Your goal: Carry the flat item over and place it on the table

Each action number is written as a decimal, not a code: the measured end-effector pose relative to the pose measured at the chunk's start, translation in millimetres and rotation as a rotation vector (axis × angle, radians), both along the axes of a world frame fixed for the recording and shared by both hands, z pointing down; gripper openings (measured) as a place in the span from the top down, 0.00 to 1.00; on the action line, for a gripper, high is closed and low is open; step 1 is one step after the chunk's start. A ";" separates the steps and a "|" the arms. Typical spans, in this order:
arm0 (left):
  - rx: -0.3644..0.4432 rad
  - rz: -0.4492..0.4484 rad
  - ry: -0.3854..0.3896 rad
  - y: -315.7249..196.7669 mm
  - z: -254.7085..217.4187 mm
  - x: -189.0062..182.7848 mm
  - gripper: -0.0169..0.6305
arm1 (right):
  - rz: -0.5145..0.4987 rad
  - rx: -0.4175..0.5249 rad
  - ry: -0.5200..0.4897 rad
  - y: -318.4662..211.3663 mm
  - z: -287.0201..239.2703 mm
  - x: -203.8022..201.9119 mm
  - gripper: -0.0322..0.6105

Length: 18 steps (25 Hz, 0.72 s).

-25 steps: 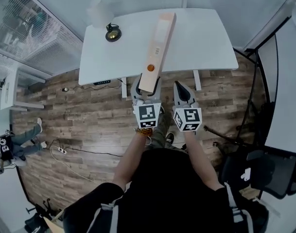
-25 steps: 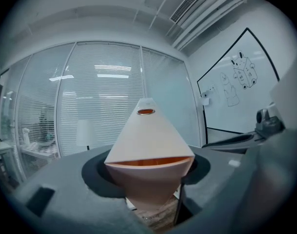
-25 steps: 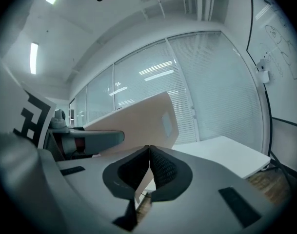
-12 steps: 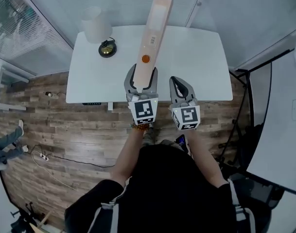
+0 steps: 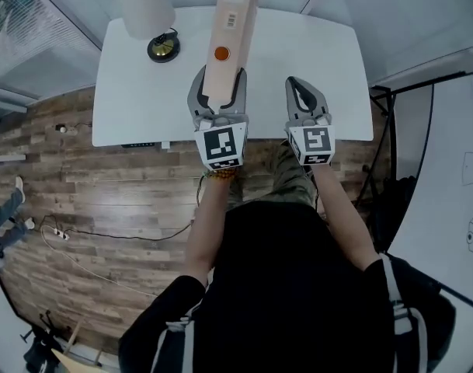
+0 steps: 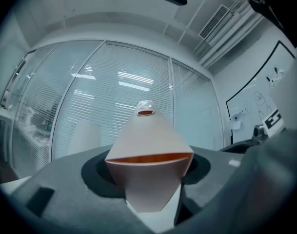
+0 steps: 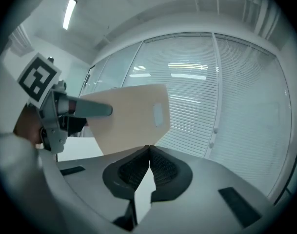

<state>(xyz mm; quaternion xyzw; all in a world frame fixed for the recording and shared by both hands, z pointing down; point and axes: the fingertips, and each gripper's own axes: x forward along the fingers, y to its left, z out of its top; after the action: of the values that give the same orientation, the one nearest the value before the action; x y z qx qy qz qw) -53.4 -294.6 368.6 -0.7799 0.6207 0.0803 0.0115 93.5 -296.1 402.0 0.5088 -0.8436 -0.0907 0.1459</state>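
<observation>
A pale wooden board stands on edge, its near end clamped in my left gripper, which is shut on it. It reaches forward over the white table. In the left gripper view the board shows end-on between the jaws of the left gripper. The right gripper view shows the board's flat face and the left gripper off to the left. My right gripper hangs over the table's near edge to the right of the board; in its own view the right gripper is shut and holds nothing.
A lamp with a white shade and a round brass base stands at the table's far left. Beyond the table is a glass wall with blinds. A whiteboard stands at the right, with wooden floor under me.
The table has come nearer: both grippers have moved from over the floor to the table's near edge. The board now reaches across the tabletop. The right gripper has moved further from the left.
</observation>
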 end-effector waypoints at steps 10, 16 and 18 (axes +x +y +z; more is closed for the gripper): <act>-0.032 0.020 -0.040 -21.9 19.6 16.7 0.55 | 0.068 0.052 -0.034 -33.6 -27.1 37.4 0.94; -0.064 0.050 -0.103 -36.8 28.0 36.7 0.55 | 0.118 0.042 -0.075 -42.2 -22.2 67.3 0.94; -0.079 0.054 -0.123 -38.9 31.3 39.4 0.55 | 0.130 0.016 -0.083 -44.2 -15.1 75.3 0.94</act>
<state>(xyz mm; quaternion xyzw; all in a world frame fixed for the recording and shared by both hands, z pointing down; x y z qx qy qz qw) -14.0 -333.5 399.8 -0.7996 0.6002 0.0079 0.0168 168.8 -340.3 386.8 0.5670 -0.8133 -0.0666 0.1123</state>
